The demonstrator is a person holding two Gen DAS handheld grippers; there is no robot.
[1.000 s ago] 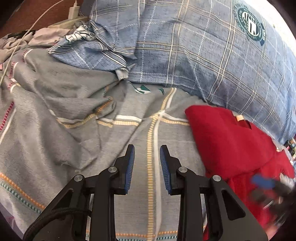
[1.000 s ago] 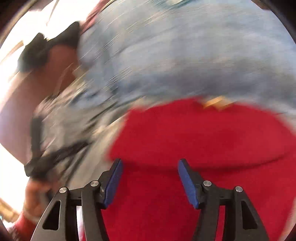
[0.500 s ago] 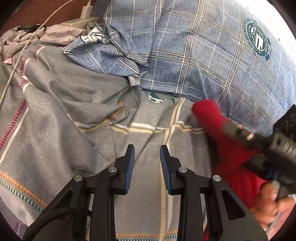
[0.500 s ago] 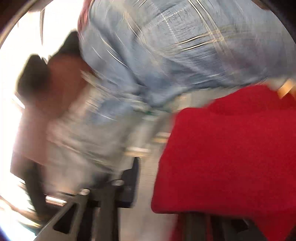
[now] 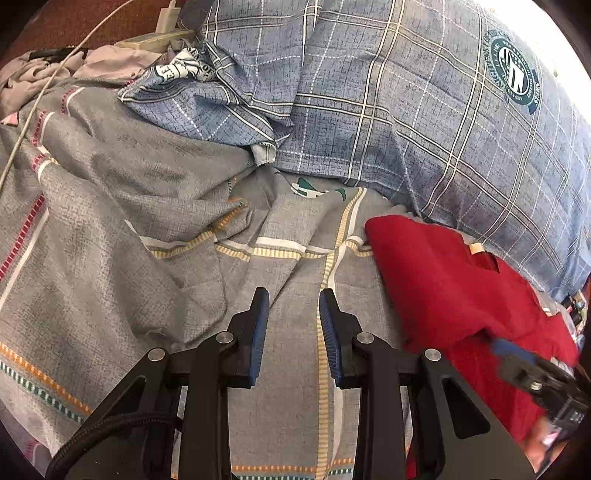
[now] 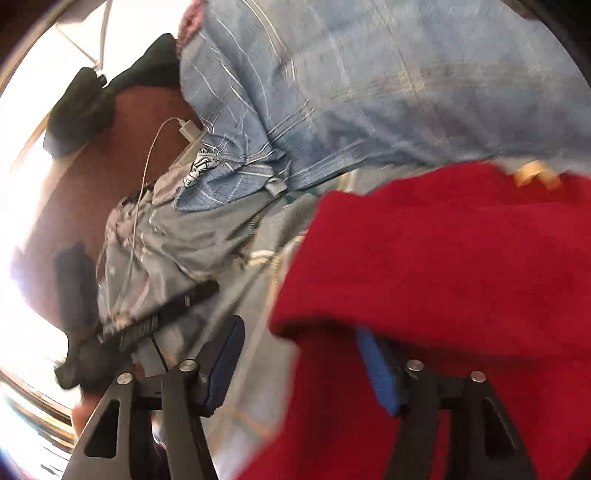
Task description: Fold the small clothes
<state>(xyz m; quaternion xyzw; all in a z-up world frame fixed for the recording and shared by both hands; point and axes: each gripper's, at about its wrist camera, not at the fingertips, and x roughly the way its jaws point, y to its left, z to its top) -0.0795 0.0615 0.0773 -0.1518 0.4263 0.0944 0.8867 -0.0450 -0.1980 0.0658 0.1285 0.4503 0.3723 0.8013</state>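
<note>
A red garment (image 5: pixel 443 280) lies on the grey striped bedsheet (image 5: pixel 110 258) at the right, with a folded layer on top of its lower part. My left gripper (image 5: pixel 292 295) hovers over the sheet to the left of it, its fingers a little apart with nothing between them. In the right wrist view the red garment (image 6: pixel 443 258) fills the right half. My right gripper (image 6: pixel 300 328) is at the folded edge, its jaws opening. The red flap covers the tip of its right finger (image 6: pixel 380 373), and the pads are not pressing on the cloth. The blurred right gripper (image 5: pixel 517 358) also shows at the left view's lower right.
A blue plaid pillow (image 5: pixel 406 110) lies behind the garment, crumpled plaid cloth (image 5: pixel 192 96) beside it. A white charger (image 5: pixel 168 14) and its cable (image 5: pixel 37 99) run along the far left. The left gripper (image 6: pixel 159 317) appears as a dark blur in the right wrist view.
Half a second ago the right gripper was up over the garment with the red cloth bunched. Now it has drawn back low to the right, jaws wide, and the red flap lies flat. The left gripper stays.
</note>
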